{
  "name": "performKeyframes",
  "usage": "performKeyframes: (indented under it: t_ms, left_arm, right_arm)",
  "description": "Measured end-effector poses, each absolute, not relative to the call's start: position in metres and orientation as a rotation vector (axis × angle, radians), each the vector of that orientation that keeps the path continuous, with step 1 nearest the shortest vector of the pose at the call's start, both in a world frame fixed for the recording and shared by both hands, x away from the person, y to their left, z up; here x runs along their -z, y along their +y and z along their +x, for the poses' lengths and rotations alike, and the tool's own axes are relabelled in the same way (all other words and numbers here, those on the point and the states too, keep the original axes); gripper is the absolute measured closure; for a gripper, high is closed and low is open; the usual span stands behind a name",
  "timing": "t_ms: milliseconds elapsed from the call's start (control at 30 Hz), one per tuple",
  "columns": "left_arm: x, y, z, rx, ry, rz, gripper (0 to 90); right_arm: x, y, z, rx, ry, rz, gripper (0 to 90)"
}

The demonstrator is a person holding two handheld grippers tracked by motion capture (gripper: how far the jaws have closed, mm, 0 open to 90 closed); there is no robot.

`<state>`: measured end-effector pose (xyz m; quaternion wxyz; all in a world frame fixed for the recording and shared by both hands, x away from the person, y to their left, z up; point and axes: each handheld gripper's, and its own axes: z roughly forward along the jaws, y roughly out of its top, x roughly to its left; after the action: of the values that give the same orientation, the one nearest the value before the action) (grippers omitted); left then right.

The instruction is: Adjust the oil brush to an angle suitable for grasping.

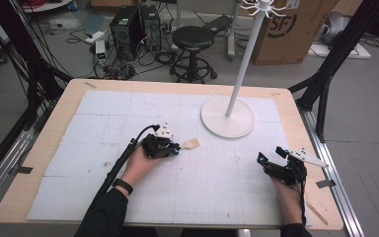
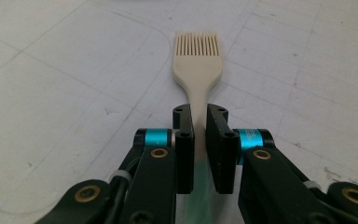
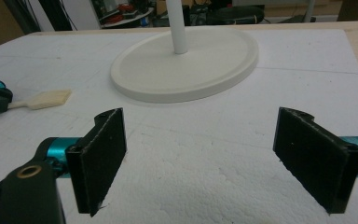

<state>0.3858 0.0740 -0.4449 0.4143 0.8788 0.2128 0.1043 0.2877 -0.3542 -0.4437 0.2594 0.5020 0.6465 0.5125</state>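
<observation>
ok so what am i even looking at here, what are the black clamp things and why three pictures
A person sits at a table covered with white foam sheets and holds a hand-operated gripper in each hand. One picture looks down from above; the other two come from cameras riding on each gripper, looking along its black jaws. The left gripper is shut on the handle of a cream pastry brush, which lies on the foam with its bristles pointing away. The right gripper is open with nothing between its jaws. Behind stands a white pole stand on a round base.
</observation>
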Motion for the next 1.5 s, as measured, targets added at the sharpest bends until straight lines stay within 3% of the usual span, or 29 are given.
performKeyframes:
  t_ms: [433, 1033, 1500]
  left_arm:
    - [0.427, 0.049, 0.386, -0.207, 0.397, 2.172, 82.3]
    - [0.420, -0.077, 0.384, -0.018, 0.016, 2.279, 82.4]
    - [0.432, -0.132, 0.371, 0.072, -0.158, 2.312, 82.3]
  right_arm:
    - [0.436, -0.366, 0.281, -1.441, 1.672, 1.380, 16.9]
    - [0.422, -0.391, 0.266, -1.444, 1.585, 1.378, 17.0]
    - [0.421, -0.394, 0.261, -1.435, 1.584, 1.376, 17.0]
